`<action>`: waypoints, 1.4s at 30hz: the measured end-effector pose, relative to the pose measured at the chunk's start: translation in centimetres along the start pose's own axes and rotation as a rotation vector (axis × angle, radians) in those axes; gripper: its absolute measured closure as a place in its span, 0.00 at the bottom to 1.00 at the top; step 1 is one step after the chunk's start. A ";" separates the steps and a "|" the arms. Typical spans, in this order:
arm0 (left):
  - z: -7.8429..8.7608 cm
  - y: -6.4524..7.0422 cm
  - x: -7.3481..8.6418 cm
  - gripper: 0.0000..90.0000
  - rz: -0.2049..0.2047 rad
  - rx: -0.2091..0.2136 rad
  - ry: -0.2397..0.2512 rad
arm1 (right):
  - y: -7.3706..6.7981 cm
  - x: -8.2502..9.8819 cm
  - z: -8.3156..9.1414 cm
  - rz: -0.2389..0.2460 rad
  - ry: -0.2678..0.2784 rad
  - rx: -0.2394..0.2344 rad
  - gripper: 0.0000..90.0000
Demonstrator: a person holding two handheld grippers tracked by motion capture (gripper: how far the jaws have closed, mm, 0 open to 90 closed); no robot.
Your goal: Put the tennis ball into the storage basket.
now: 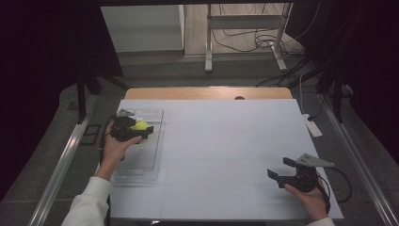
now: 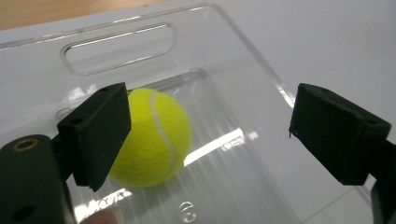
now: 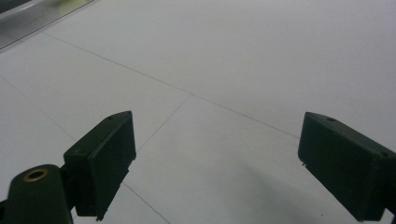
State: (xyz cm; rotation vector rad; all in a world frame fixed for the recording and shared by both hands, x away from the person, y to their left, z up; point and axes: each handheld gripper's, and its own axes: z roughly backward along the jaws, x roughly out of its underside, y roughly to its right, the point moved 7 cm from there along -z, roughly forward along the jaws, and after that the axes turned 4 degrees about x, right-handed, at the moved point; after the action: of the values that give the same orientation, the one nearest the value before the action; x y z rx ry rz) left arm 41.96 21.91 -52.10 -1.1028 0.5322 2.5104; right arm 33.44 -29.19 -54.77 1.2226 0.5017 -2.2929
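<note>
A yellow tennis ball lies in a clear plastic tray with a handle slot at its far end. My left gripper hovers over it open, the jaws set wide; its left jaw hides part of the ball, and nothing is clamped. From above, the left gripper and the ball are over the far half of the tray at the table's left side. My right gripper is held open low over the bare white table near the front right, with nothing between the jaws.
A white power strip lies at the table's right edge. A wooden strip runs along the far edge. Beyond it stand a metal frame and floor cables. Dark curtains close off both sides.
</note>
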 end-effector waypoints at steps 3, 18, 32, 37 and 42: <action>0.3 0.9 -0.1 0.15 -0.017 0.021 0.014 | -0.1 0.0 0.0 0.002 -0.001 -0.002 0.13; 2.8 4.7 1.6 0.15 -0.073 0.104 0.058 | -0.6 0.0 0.3 0.015 0.006 -0.014 0.13; 4.4 8.4 4.2 0.15 -0.115 0.194 0.076 | -1.0 -0.1 0.7 0.016 0.011 -0.008 0.13; 5.0 9.1 5.0 0.15 -0.126 0.204 0.084 | -1.0 -0.1 0.6 0.016 0.010 -0.011 0.13; 5.3 10.1 6.2 0.15 -0.142 0.213 0.082 | -1.0 -0.2 0.6 0.017 0.013 -0.012 0.13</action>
State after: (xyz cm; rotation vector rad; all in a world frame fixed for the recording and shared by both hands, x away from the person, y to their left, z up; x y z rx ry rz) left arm 30.13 16.63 -51.45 -1.1227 0.6998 2.2365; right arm 32.54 -28.68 -54.19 1.2321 0.5073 -2.2657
